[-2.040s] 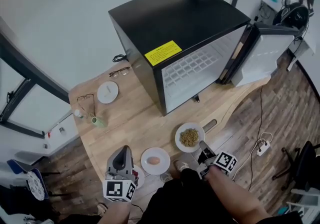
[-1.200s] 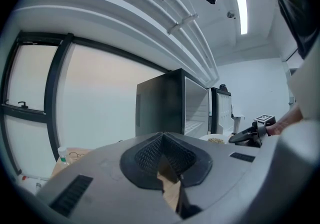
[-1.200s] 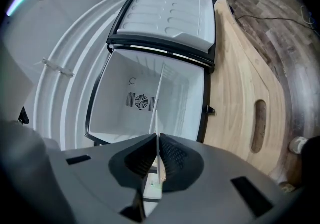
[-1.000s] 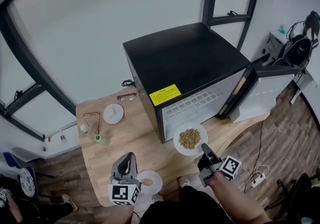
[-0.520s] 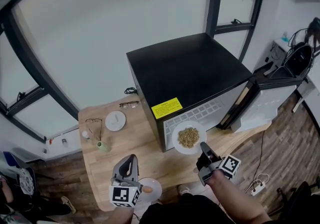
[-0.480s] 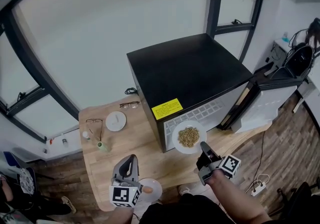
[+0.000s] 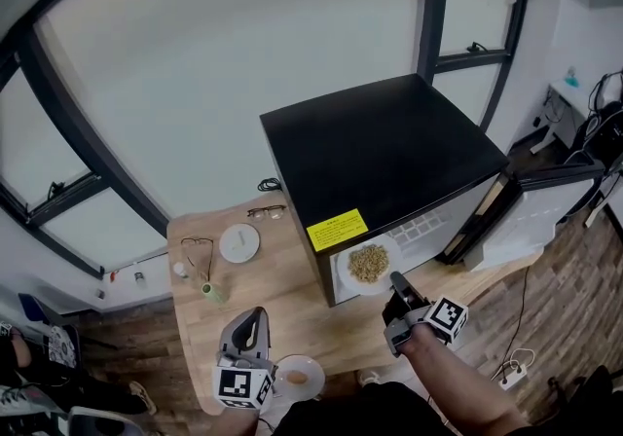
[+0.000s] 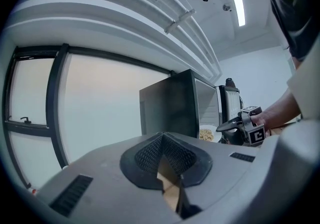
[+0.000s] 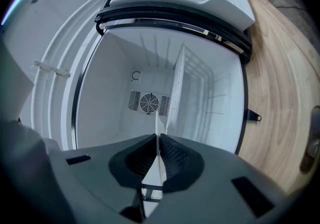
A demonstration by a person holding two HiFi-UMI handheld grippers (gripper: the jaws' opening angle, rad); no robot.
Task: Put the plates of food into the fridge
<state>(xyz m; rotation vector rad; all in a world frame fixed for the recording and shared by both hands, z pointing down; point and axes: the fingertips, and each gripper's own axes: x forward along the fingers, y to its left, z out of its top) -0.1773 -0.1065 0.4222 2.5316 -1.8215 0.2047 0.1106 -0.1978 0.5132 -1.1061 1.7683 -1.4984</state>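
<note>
Right gripper is clamped on the rim of a plate of grain-like food, which is held level at the open front of the fridge. Left gripper is pressed together with nothing held, well in front of the fridge over the table.

The step in hand is judged to be the loading of the first plate. Next, it would need to be carried straight into the fridge, kept level, set on the wire shelf and released.

Two plates of food are counted: the held one and a second plate, bearing an egg-like item, on the table in front of the fridge. One fridge with one open door is seen. Left of the fridge, one white disc and two pairs of glasses are seen.
</note>
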